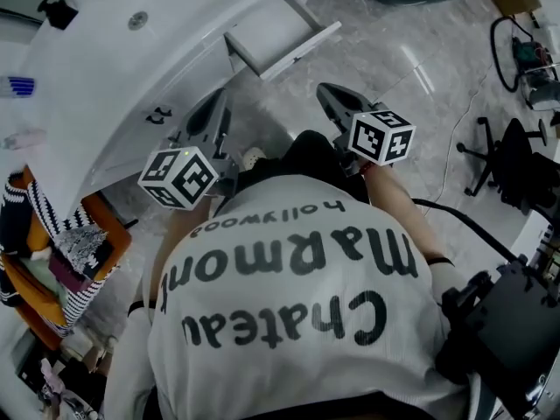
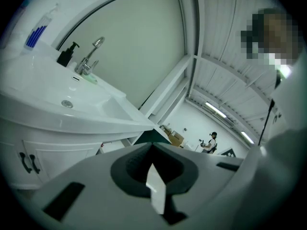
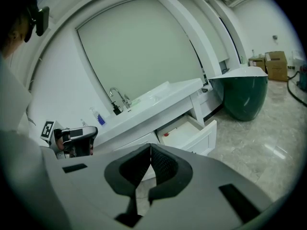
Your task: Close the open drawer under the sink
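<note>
Holding the left gripper (image 1: pixel 217 105) and right gripper (image 1: pixel 325 92) near the chest, jaws pressed together and empty - likely as blunt pushers - the person faces the open drawer (image 1: pixel 293 49), which juts out beneath the sink (image 1: pixel 96 68).

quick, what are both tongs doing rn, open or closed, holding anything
left tongs: closed, holding nothing
right tongs: closed, holding nothing, well short of the open drawer
</note>
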`<state>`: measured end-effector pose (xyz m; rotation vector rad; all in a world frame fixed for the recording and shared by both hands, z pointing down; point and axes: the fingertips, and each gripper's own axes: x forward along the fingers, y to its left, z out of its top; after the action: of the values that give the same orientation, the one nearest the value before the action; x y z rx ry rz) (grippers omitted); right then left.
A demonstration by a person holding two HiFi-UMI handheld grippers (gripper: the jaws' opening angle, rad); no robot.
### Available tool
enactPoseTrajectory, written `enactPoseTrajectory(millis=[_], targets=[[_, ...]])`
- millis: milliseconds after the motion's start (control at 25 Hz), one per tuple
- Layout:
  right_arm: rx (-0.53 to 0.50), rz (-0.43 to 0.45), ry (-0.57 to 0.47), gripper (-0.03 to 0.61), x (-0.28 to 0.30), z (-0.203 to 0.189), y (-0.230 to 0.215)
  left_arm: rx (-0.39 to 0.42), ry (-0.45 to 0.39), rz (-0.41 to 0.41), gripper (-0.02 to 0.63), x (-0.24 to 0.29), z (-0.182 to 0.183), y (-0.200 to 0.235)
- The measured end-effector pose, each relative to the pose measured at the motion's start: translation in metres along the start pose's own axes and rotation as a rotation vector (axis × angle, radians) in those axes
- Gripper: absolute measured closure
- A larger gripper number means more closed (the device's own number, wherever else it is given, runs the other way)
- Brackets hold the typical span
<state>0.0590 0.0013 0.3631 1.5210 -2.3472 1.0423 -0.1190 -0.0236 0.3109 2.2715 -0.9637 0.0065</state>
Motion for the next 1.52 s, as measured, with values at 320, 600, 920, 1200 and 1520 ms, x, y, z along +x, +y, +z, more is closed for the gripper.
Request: enactPoseTrajectory(millis=[320,600,920,1200,1520], targets=[[0.032,0.011,0.041,0.568,0.036,-0.031,-0.026,0.038,0.051,0.046,0.606,0.031,-0.018,0.02],[0.057,0.007,0.108,0.568,0.079,-0.042,-0.073,0.029,0.158,0.139,0.606,0.052,-0.052,0.046],[0.057,0.019,0.187,0.566,0.131,-0.064,-0.112,-0.004,0.203,0.205,0.606,0.067,-0.075,0.07],[0.063,0.022,0.266,0.566,0.157,-0.084,-0.145,-0.036,0.25,0.249,0.606,0.079,-0.1,0.083],[0.053,0.056,0.272,0.566,0.179,-0.09,-0.171,-0.062,0.276,0.316,0.606,0.085,-0.122,0.092]])
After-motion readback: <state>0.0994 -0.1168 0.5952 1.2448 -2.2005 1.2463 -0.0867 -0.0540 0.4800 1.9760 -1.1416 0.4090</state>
